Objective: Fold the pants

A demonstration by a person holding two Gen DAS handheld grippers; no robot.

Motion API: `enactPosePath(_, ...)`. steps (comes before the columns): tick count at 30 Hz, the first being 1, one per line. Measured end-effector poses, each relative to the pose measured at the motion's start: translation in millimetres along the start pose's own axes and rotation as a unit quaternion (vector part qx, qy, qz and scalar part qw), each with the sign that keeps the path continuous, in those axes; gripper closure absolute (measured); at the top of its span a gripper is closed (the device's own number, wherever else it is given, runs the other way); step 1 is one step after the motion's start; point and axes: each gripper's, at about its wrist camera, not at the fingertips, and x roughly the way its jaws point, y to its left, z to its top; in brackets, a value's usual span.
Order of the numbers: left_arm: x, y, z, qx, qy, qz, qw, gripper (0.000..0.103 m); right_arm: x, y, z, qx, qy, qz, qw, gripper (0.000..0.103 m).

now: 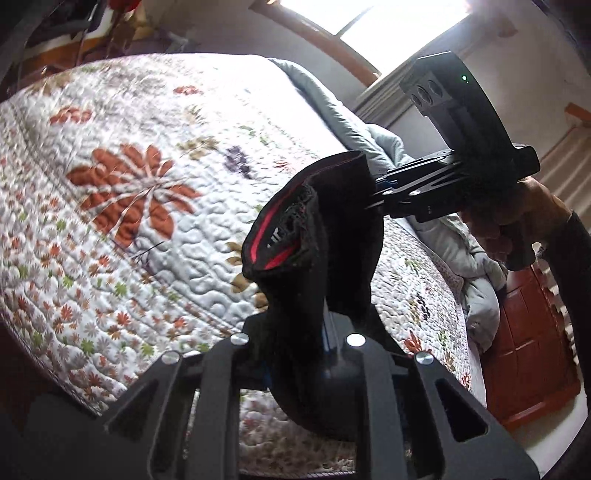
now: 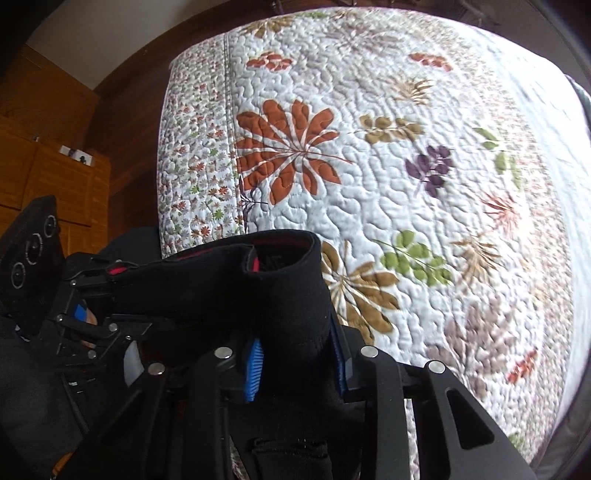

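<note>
Black pants with a red-lined waistband hang above the flowered quilt. My left gripper is shut on one part of the waistband at the bottom of the left wrist view. My right gripper, in a person's hand, grips the cloth from the right. In the right wrist view the right gripper has its blue pads pressed on a thick fold of the pants. The left gripper holds the same band at the left. The legs drop out of sight below.
The quilt covers a bed. A grey blanket lies bunched along its far side under a bright window. A wooden cabinet stands beyond the dark floor, and reddish wooden panelling is at the right.
</note>
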Motion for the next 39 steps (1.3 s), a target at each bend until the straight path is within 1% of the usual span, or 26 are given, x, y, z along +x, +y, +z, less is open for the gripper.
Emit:
enactPosePath(6,-15,-42,-1,0.048,-0.013,-0.021,0.9986,0.087,-41,15,-31,0.020,-0.022,-0.046,0.999,0.074)
enactPosePath(11,-27,-80,-6,0.094,-0.028,-0.036,0.9946,0.087,-73,26,-60,0.038,-0.041,-0.077,0.995,0.074)
enactPosePath(16,-35,-110,-14,0.122,-0.032,-0.050,0.9908,0.087,-96,31,-89,0.054,-0.052,-0.101,0.992,0.074)
enactPosePath(25,-40,-160,-30,0.169,-0.031,-0.071,0.9825,0.087,-121,34,-137,0.079,-0.066,-0.129,0.986,0.075)
enactPosePath(30,-38,-184,-43,0.195,-0.029,-0.080,0.9770,0.087,-129,33,-164,0.095,-0.074,-0.134,0.984,0.075)
enactPosePath(39,-31,-217,-65,0.228,-0.020,-0.094,0.9690,0.087,-138,31,-208,0.121,-0.084,-0.145,0.978,0.075)
